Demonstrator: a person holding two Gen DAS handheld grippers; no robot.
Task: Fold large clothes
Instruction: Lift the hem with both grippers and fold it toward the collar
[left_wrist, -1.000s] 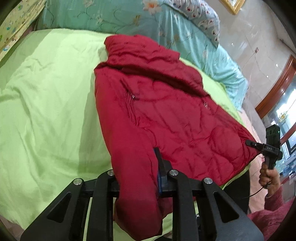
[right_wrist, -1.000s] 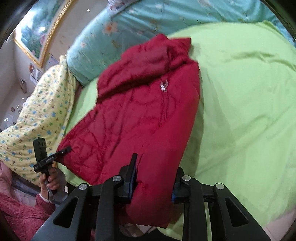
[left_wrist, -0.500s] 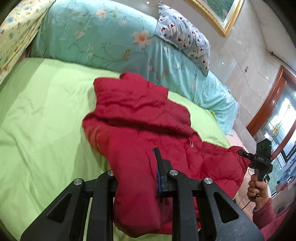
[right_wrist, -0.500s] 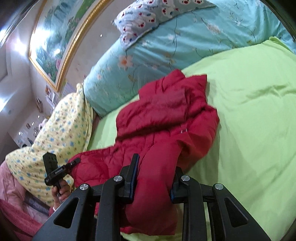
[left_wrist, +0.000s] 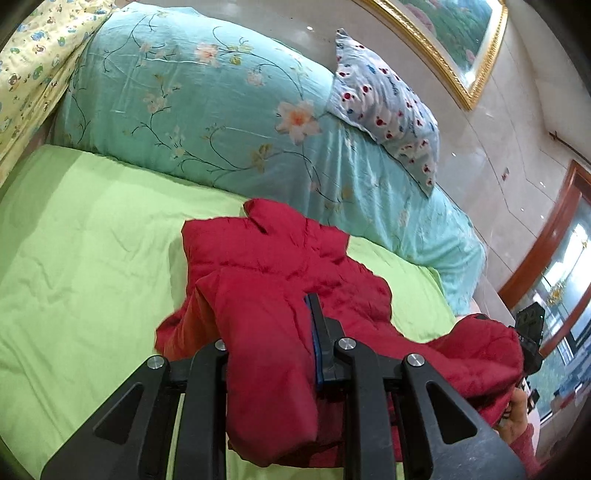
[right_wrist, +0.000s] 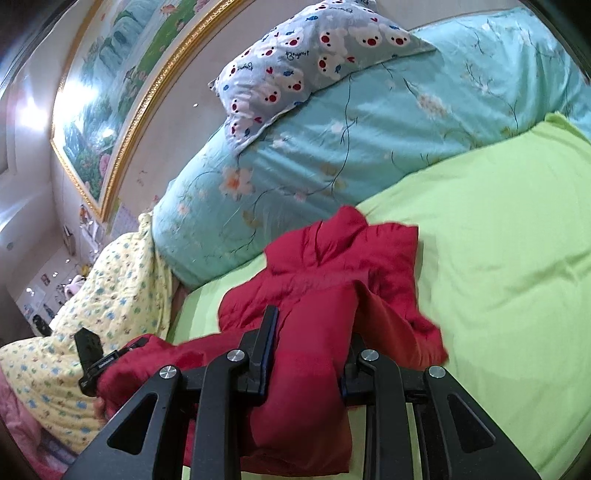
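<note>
One red padded jacket (left_wrist: 280, 266) is in play, and two grippers hold it. The left gripper (left_wrist: 273, 354) is clamped on a thick fold of the jacket's red cloth, which fills the gap between its jaws and hangs down below them. The right gripper (right_wrist: 306, 350) is clamped the same way on another fold of the same jacket (right_wrist: 332, 273), the cloth bunched between its jaws and drooping under them.

Ahead of both grippers the jacket lies partly on one light green sheet (left_wrist: 85, 243), with its far end, a crumpled, notched edge, resting on the sheet just short of one long turquoise floral bolster (left_wrist: 207, 107). The jacket's long axis runs from the grippers forward toward that bolster. The near end is lifted off the sheet, and a band of red cloth spans sideways between the two grippers. In the left wrist view the right gripper shows far off to the right, half hidden behind that cloth; in the right wrist view the left gripper (right_wrist: 94, 363) shows far off to the left, its tips buried in the cloth.

Beyond the bolster, one small grey pillow (left_wrist: 384, 103) with red and white figures leans on top of it. One yellow printed quilt (right_wrist: 92, 317) lies to the left of the right gripper. One gold-framed painting (right_wrist: 122, 85) hangs on the wall behind.
</note>
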